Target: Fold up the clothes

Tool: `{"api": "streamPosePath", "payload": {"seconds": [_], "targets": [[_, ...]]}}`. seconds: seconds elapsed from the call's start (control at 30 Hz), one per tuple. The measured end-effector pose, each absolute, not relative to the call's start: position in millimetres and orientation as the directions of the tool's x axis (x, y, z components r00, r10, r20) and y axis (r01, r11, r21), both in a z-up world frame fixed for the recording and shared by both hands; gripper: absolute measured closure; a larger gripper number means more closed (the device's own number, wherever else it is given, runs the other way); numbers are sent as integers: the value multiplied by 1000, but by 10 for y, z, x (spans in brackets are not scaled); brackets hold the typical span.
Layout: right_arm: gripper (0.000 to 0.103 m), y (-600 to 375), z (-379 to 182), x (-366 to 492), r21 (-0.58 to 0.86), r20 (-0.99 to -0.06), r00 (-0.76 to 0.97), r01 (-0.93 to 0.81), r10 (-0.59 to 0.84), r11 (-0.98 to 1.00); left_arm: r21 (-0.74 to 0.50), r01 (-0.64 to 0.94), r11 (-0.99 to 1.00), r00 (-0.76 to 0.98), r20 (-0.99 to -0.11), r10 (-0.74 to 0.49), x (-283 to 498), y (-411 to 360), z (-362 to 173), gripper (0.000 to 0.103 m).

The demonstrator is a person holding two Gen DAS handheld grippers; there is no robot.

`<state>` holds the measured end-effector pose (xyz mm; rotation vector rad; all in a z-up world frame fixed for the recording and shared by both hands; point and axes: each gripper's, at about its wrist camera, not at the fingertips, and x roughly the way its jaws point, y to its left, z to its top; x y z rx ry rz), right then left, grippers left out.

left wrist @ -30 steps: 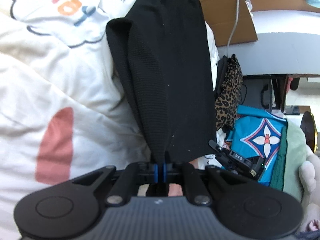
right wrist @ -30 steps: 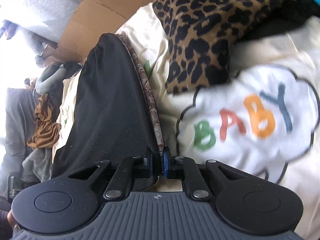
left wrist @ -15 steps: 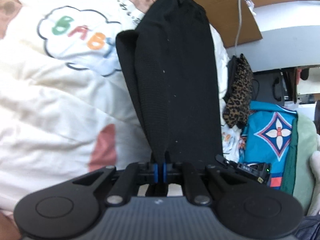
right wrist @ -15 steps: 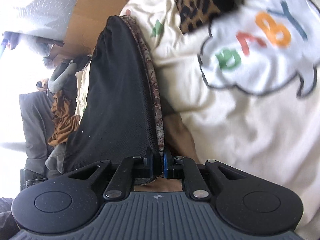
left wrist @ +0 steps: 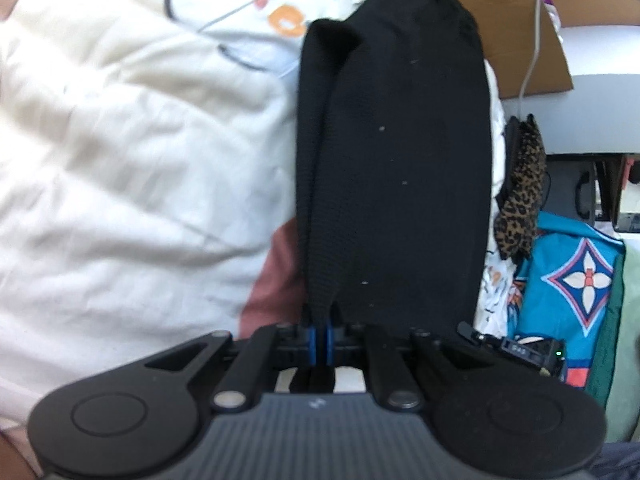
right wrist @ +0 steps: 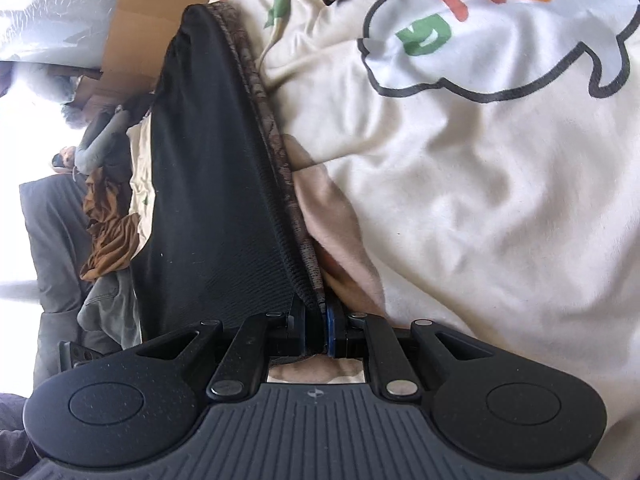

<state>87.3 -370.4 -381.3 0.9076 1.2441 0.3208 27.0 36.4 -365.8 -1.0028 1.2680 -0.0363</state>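
Left gripper [left wrist: 320, 338] pinched tight on 1 black garment [left wrist: 396, 168]; right gripper [right wrist: 316, 330] likewise clamps its edge. Garment hangs stretched between the 2, over 1 cream quilt [right wrist: 480, 200]. 1 leopard-print cloth [left wrist: 520, 200] lies beside it.

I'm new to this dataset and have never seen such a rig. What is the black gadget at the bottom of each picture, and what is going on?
Each gadget is a pair of hand-held tongs carried by a person, with a camera behind it looking forward along its fingers. One picture comes from the left tongs, the other from the right tongs. Both are shut on a black garment, each pinching an edge of it. Under it lies a cream quilt with coloured letters in a cloud shape. Leopard-print cloth and a blue patterned cloth lie to the side.
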Motion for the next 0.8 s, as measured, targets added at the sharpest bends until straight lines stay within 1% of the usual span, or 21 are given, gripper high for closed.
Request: {"api": "streamPosePath", "payload": {"seconds": [0.07, 0.1, 0.13, 0.2, 0.3, 0.37, 0.5, 0.57, 0.67, 0.7, 0.73, 0.77, 0.8], "targets": [[92, -3708, -3804, 898, 726, -685, 331, 240, 649, 644, -641, -496, 586, 356, -765, -537, 279, 371, -3728, 98], [87, -3710, -3791, 919, 719, -691, 330, 228, 643, 656, -646, -499, 578, 355, -761, -543, 287, 373, -3755, 98], [79, -3697, -3774, 945, 713, -696, 328, 210, 639, 669, -648, -496, 578, 352, -758, -549, 302, 372, -3774, 98], [75, -3679, -3760, 1002, 712, -695, 325, 185, 642, 677, -645, -493, 583, 345, -761, -550, 323, 374, -3792, 98], [74, -3667, -3799, 1108, 725, -682, 308, 172, 663, 666, -643, -497, 582, 340, -762, -551, 346, 382, -3817, 98], [72, -3664, -3833, 1182, 741, -666, 286, 156, 688, 653, -646, -500, 577, 341, -759, -554, 355, 379, -3832, 98], [72, -3664, -3898, 1306, 773, -632, 239, 129, 737, 621, -652, -506, 565, 342, -753, -562, 372, 389, -3879, 98], [72, -3641, -3925, 1339, 783, -621, 208, 122, 756, 609, -653, -506, 564, 340, -752, -565, 385, 397, -3896, 97], [79, -3590, -3947, 1354, 783, -622, 170, 129, 765, 608, -651, -502, 569, 334, -753, -567, 428, 405, -3910, 97], [83, -3583, -3943, 1354, 779, -627, 166, 126, 761, 614, -651, -503, 569, 333, -753, -568, 442, 406, -3920, 96], [89, -3590, -3945, 1346, 777, -629, 163, 130, 760, 616, -651, -503, 568, 333, -752, -569, 456, 406, -3931, 95], [93, -3604, -3947, 1343, 779, -628, 162, 134, 761, 613, -652, -501, 570, 331, -752, -570, 469, 401, -3940, 92], [94, -3612, -3943, 1340, 783, -622, 162, 134, 766, 608, -652, -498, 572, 330, -752, -571, 482, 396, -3949, 87]]}}
